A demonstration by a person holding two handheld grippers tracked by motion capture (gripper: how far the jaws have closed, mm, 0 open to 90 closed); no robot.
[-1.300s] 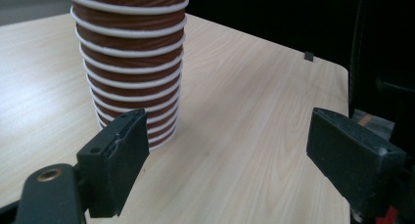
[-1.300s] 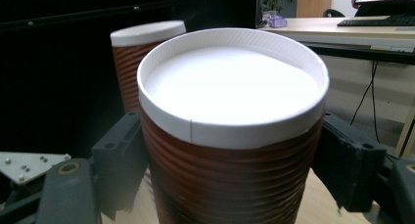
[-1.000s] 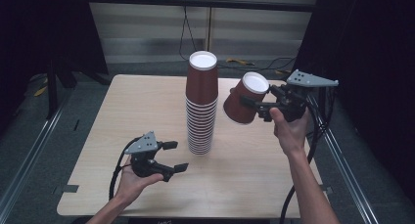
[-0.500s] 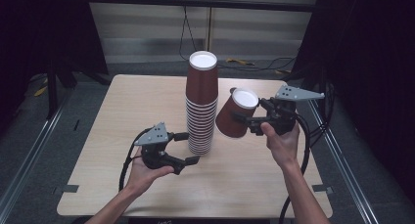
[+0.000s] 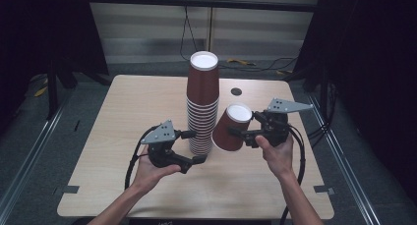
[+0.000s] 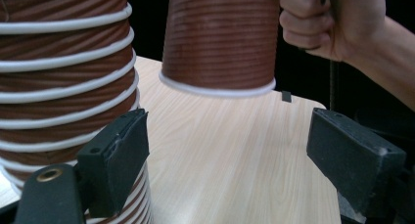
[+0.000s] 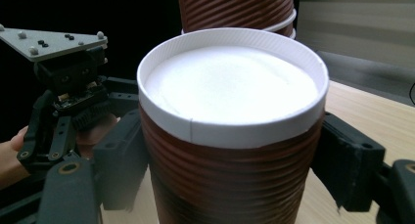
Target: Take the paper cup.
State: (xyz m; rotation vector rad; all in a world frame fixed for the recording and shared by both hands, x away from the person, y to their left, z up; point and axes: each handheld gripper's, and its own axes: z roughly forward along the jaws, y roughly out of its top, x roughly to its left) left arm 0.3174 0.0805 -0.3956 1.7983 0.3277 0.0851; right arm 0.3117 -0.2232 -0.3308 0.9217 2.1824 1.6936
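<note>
Right claw (image 5: 239,126) grips 1 upturned brown cup (image 5: 230,128); left claw (image 5: 197,147) gapes empty beside cup stack (image 5: 202,102).

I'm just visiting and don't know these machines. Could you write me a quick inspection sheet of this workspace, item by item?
Surface: light wooden table, with a small dark round spot near the far edge.
Job's things: a tall stack of brown paper cups, upside down, at the table's middle; one single brown cup, upside down and tilted, held above the table right of the stack.
Clutter: nothing seen.
Grippers: right gripper has its jaws closed on the single cup; left gripper sits at the stack's base, jaws open, one jaw beside the stack's lowest cups.
Cables: a black cable trails from each gripper.
Surroundings: dark curtains at the sides; grey floor with loose cables behind.
</note>
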